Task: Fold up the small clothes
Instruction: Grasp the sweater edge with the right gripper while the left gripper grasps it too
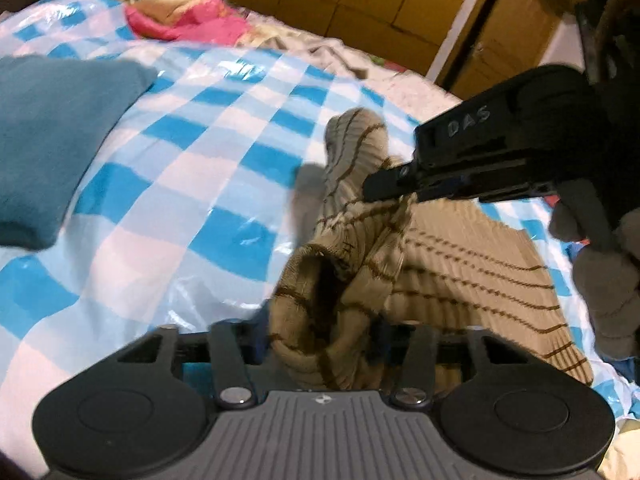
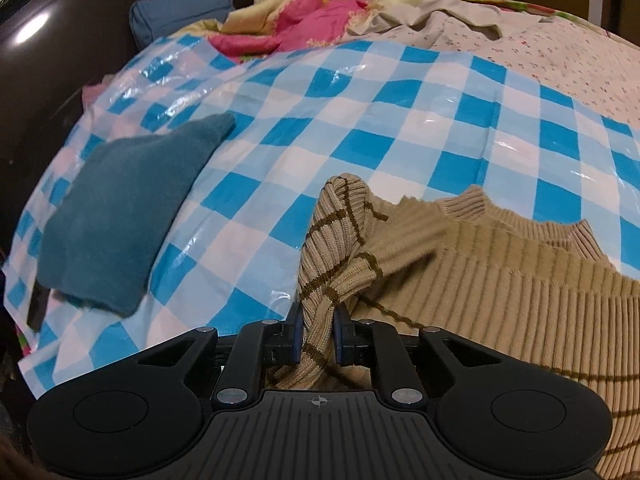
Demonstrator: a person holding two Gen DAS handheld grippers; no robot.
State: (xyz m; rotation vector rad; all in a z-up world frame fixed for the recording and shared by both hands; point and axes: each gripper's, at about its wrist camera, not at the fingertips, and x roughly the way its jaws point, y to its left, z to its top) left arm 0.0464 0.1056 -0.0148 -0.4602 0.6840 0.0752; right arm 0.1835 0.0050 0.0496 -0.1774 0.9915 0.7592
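Observation:
A tan ribbed sweater [image 2: 520,280] with thin brown stripes lies on a blue and white checked plastic sheet [image 2: 360,120]. My right gripper [image 2: 316,336] is shut on the sweater's sleeve [image 2: 336,232], which stands bunched up above the jaws. In the left wrist view the right gripper [image 1: 384,188] reaches in from the right and pinches the sleeve. My left gripper [image 1: 324,344] is shut on the sleeve's cuff end [image 1: 320,300], close to the camera. The sweater body [image 1: 480,272] spreads to the right.
A folded teal cloth [image 2: 120,220] lies on the sheet to the left, also seen in the left wrist view [image 1: 52,140]. Pink and yellow bedding [image 2: 288,24] is heaped at the back. A blue cushion [image 2: 180,8] and wooden cupboards [image 1: 360,0] stand beyond.

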